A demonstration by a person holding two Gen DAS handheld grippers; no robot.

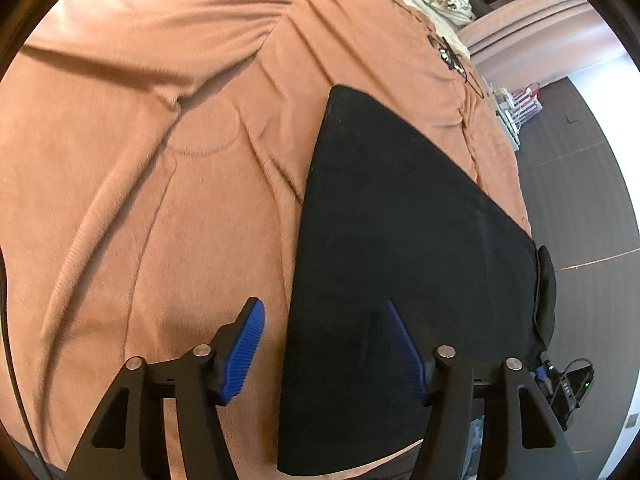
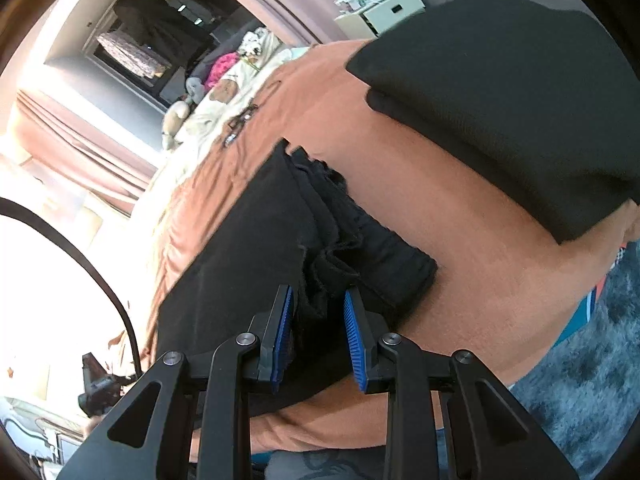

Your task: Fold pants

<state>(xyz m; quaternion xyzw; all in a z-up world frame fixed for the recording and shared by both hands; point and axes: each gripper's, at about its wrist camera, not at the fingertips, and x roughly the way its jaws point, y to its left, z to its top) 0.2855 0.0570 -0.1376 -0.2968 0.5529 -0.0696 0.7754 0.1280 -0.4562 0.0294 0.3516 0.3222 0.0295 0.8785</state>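
Observation:
Black pants (image 1: 400, 240) lie folded flat on an orange blanket (image 1: 140, 180) on a bed. My left gripper (image 1: 324, 344) is open just above their near edge, one blue pad (image 1: 244, 352) over the blanket and the other over the black cloth. In the right wrist view the pants (image 2: 248, 248) show their bunched waistband end (image 2: 376, 256). My right gripper (image 2: 318, 340) is open, its blue pads on either side of the bunched cloth at the waistband, not closed on it.
A second folded black garment (image 2: 512, 112) lies on the blanket at the upper right. Pillows and soft toys (image 2: 224, 88) sit at the bed's far end. A blue-grey rug (image 2: 580, 360) lies below the bed. A dark floor (image 1: 580, 200) and a device with cables (image 1: 568, 384) lie right.

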